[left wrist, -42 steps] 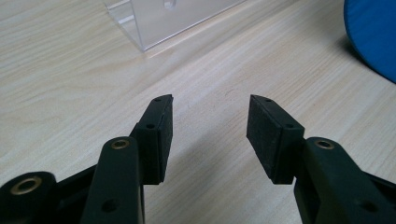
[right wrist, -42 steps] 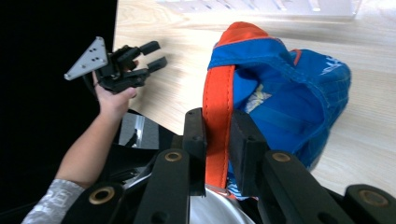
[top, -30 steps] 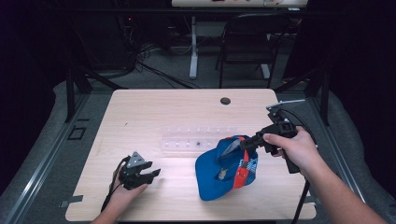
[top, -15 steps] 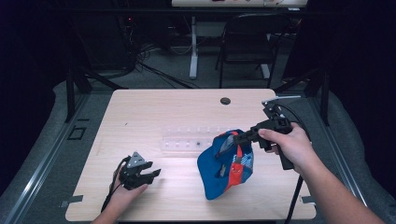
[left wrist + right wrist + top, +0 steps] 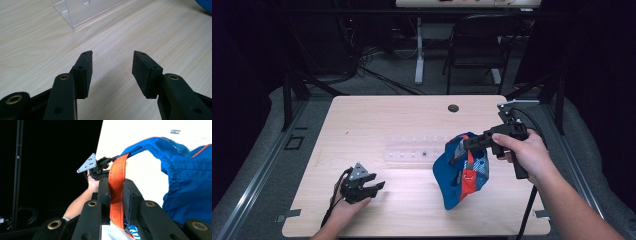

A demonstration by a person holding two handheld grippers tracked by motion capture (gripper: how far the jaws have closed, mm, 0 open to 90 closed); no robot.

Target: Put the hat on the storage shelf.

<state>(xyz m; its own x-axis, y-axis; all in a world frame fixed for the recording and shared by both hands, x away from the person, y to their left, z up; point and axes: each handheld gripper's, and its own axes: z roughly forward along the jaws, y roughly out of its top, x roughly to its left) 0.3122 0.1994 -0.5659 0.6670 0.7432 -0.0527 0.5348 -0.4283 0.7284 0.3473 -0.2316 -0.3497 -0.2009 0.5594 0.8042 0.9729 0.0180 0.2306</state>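
A blue cap (image 5: 460,175) with red and white panels hangs upright, its lower edge on the light wooden table (image 5: 377,117) right of centre. My right gripper (image 5: 468,143) is shut on the top of it. In the right gripper view the jaws (image 5: 116,181) pinch an orange strap (image 5: 116,197), and the cap's blue fabric (image 5: 190,192) hangs to the right. My left gripper (image 5: 374,187) rests at the front left of the table, held by a hand. Its jaws (image 5: 112,56) stand open over bare wood with nothing between them.
A clear plastic rack (image 5: 417,150) lies flat in the middle of the table, just left of the cap; its corner (image 5: 85,10) is ahead of the left jaws. A dark grommet hole (image 5: 453,108) sits near the far edge. A chair and cables stand behind the table.
The right gripper has lifted the cap from lying rather flat to hanging upright. The left gripper has stayed where it was.
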